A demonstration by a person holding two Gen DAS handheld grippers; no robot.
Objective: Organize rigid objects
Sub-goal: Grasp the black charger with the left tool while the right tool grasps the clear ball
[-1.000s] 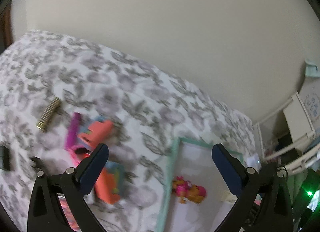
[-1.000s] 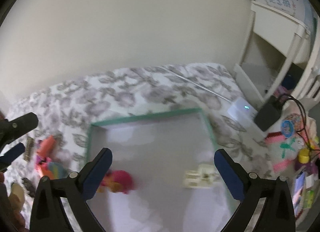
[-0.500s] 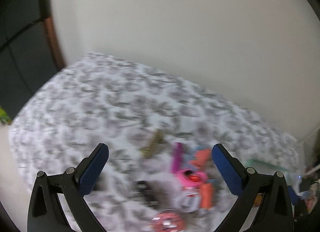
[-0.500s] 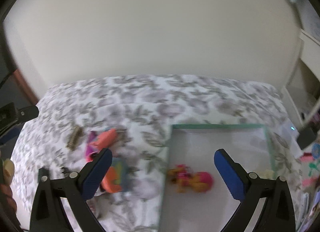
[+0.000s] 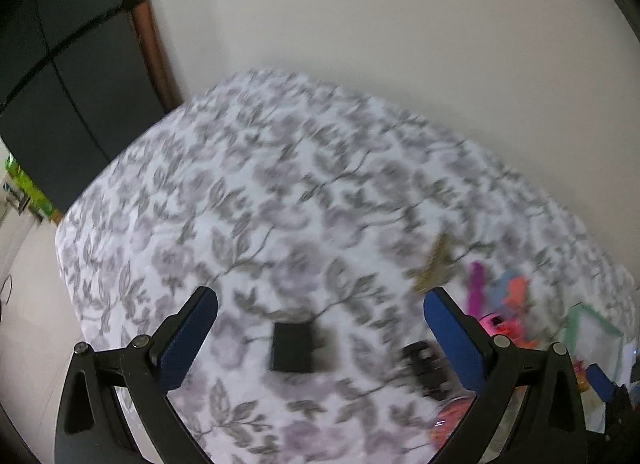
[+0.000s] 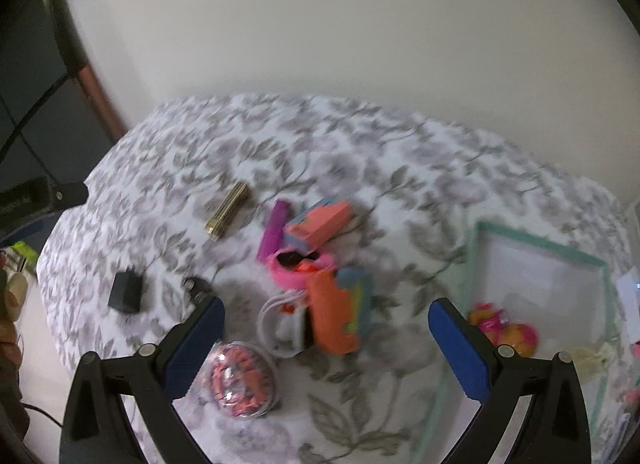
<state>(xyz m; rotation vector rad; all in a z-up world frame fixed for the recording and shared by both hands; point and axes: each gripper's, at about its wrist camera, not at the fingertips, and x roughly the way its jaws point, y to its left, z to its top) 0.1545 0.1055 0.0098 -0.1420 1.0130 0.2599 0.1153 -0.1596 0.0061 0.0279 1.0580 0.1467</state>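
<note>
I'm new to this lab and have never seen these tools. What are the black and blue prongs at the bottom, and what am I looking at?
Those prongs are the fingers of two handheld grippers; a person holds one in each hand. Each picture comes from a fisheye camera on one gripper, looking forward along its fingers. The left gripper and the right gripper are both open and hold nothing. Below is a leaf-patterned cloth. On it lie a small black box, a gold tube, a heap of orange and pink toys and a clear ball. A green-rimmed tray holds a pink figure.
</note>
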